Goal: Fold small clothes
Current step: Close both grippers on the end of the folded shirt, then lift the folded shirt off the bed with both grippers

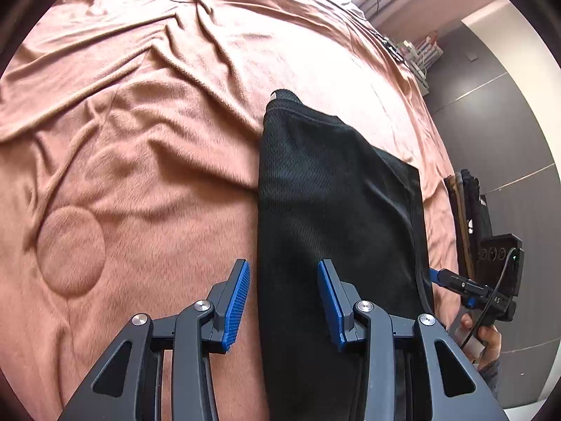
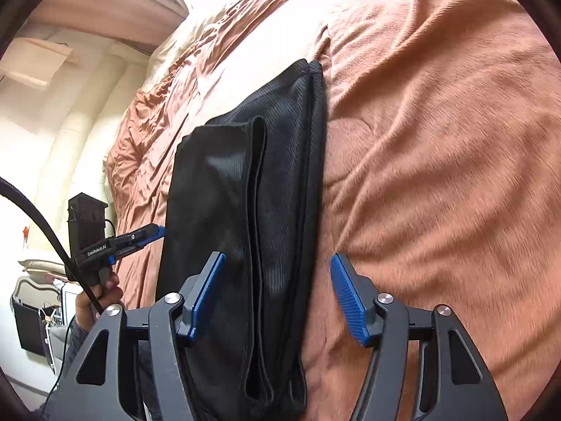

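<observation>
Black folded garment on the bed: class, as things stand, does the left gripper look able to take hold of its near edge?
Probably yes. The left gripper is open, its fingers straddling the long edge of the black garment, with nothing between them. The right gripper is open too, over the other side.

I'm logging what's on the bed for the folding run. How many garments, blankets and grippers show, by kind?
Black garment: 1
Pink-brown blanket: 1
Grippers, left gripper and right gripper: 2
Total: 4
</observation>
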Available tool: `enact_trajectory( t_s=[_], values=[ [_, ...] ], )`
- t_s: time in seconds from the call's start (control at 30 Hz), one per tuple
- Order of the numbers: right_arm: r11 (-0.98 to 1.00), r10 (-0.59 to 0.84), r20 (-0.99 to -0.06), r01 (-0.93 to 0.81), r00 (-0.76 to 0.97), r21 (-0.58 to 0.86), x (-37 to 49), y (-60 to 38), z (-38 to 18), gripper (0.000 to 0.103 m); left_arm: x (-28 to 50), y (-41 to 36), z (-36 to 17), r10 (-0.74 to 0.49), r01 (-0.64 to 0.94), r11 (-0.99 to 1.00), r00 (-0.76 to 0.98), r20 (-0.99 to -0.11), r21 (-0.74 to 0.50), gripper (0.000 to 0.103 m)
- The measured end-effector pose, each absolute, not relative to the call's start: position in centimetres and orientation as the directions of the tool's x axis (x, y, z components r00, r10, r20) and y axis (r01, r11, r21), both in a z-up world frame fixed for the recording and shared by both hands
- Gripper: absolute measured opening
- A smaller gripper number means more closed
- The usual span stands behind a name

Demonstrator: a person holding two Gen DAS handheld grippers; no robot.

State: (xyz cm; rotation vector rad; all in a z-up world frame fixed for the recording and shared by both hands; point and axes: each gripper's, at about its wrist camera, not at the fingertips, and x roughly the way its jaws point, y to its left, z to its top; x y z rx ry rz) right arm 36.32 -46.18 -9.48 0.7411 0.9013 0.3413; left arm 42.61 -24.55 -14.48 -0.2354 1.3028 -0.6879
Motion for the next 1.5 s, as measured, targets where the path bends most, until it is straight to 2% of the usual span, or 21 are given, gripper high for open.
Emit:
enact_trajectory(
  t_s=[0.1, 0.37, 0.43, 0.53, 0.63, 0.77, 0.97, 1.03, 1.17, 1.23, 1.5],
  values=[
    [0.688, 0.581, -0.563, 0.016, 0.588, 0.726, 37.4, -46.6, -10.0, 0.051, 43.9, -24.8, -14.7, -0.604, 0.317, 0.773, 0.102, -0.79, -0.55, 0.042],
    [0.657, 0.618, -0.518, -0.027, 0.591, 0.753, 40.7, -46.8, -10.7, 0.049, 47.5, -26.0, -15.2, -0.617, 0.298, 0.768, 0.109, -0.779, -0.567, 0.042],
    [0.661, 0.617, -0.516, -0.036, 0.594, 0.75, 41.1, -46.9, -10.7, 0.043, 48.4, -26.3, -15.5, -0.621, 0.289, 0.767, 0.106, -0.777, -0.573, 0.042],
    [0.657, 0.622, -0.514, -0.038, 0.59, 0.753, 42.2, -47.0, -10.9, 0.04, 49.3, -27.1, -16.0, -0.626, 0.288, 0.763, 0.102, -0.773, -0.579, 0.042],
    [0.659, 0.626, -0.511, -0.049, 0.589, 0.75, 43.1, -46.9, -11.0, 0.04, 49.9, -27.7, -16.2, -0.635, 0.3, 0.753, 0.1, -0.766, -0.586, 0.037],
    [0.665, 0.624, -0.512, -0.057, 0.59, 0.745, 44.3, -46.2, -10.9, 0.037, 50.9, -28.2, -16.9, -0.632, 0.299, 0.756, 0.103, -0.768, -0.582, 0.025],
    [0.682, 0.618, -0.526, -0.067, 0.584, 0.728, 45.7, -45.4, -10.7, 0.035, 51.9, -28.7, -17.2, -0.648, 0.292, 0.745, 0.104, -0.754, -0.6, 0.023],
    [0.689, 0.608, -0.528, -0.064, 0.593, 0.722, 45.9, -45.5, -10.6, 0.027, 52.1, -29.0, -17.2, -0.644, 0.289, 0.75, 0.111, -0.757, -0.595, 0.02],
    [0.706, 0.587, -0.545, -0.048, 0.599, 0.707, 45.9, -45.2, -10.6, 0.013, 51.8, -29.0, -16.7, -0.645, 0.29, 0.75, 0.125, -0.754, -0.594, 0.006],
    [0.727, 0.567, -0.557, -0.052, 0.606, 0.684, 45.6, -44.7, -9.8, 0.01, 51.4, -29.0, -15.9, -0.649, 0.305, 0.746, 0.139, -0.748, -0.592, 0.005],
    [0.773, 0.528, -0.552, -0.097, 0.646, 0.627, 42.7, -42.9, -6.1, 0.009, 49.5, -28.3, -11.7, -0.683, 0.353, 0.718, 0.188, -0.706, -0.6, 0.004]
  ],
)
